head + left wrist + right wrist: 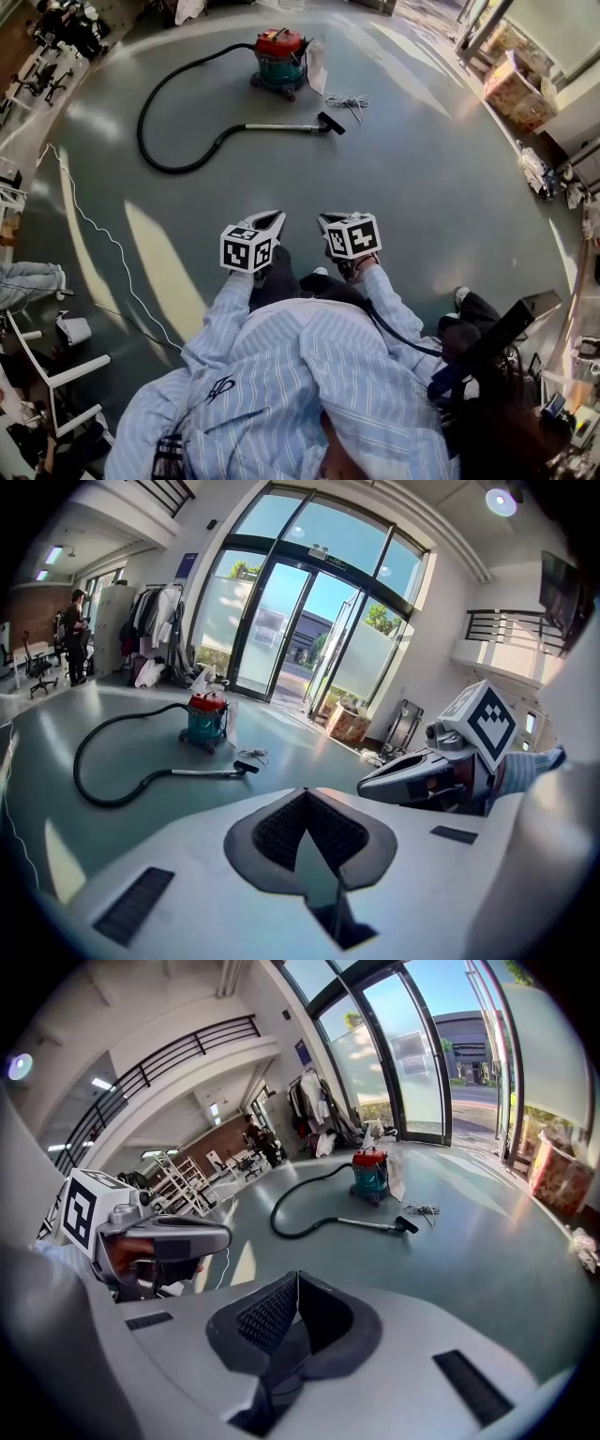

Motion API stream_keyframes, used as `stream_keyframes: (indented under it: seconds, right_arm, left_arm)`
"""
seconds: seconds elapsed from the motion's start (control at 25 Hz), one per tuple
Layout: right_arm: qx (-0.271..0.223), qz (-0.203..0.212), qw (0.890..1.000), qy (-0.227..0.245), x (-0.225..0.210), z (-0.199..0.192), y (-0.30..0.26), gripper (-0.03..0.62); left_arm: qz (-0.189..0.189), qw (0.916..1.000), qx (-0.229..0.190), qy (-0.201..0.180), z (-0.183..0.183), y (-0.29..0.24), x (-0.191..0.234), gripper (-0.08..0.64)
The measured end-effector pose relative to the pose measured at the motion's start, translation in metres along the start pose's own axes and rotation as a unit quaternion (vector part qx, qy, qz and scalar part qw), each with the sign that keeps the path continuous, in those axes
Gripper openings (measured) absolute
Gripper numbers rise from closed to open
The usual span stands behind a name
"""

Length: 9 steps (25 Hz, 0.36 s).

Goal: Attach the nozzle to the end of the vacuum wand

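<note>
The black nozzle (330, 123) lay on the grey floor (422, 187) at the far end of the metal vacuum wand (281, 127), touching it; whether it was locked on could not be told at that range. The wand lay flat and ran back into a black hose (155, 103), which curved in a wide loop to the canister vacuum (279, 58) with its red lid and teal drum, standing upright just beyond. A small coil of pale cord (349, 101) lay on the floor near the nozzle, between it and the canister.

All of this was well apart from both grippers. The left gripper (277, 216) was held close in front of the person, its jaws pressed together with nothing between them. The right gripper (324, 220) hung just beside it, jaws likewise closed and empty, both pointing towards the vacuum. The person's arms in a blue striped shirt (309, 375) reached to them.

A thin white cable (94, 225) snaked across the floor at the left. Beyond the vacuum rose tall glass doors (300, 630), and a person (73, 635) stood by the far wall
</note>
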State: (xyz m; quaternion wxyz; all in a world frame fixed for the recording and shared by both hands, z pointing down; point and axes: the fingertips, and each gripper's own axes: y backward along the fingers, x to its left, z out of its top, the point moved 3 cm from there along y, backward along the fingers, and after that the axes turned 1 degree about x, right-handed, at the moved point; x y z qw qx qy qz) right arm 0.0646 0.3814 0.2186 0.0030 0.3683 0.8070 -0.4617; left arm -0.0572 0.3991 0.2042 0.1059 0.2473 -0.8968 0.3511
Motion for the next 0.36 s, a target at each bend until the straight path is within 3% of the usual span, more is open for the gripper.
stream_keyframes:
  seconds: [0.36]
  right_arm:
    - [0.014,0.001,1.000,0.004,0.002,-0.003,-0.011,0.009]
  left_arm:
    - [-0.004,0.9993,0.038,0.007,-0.024,-0.009,0.012,0.005]
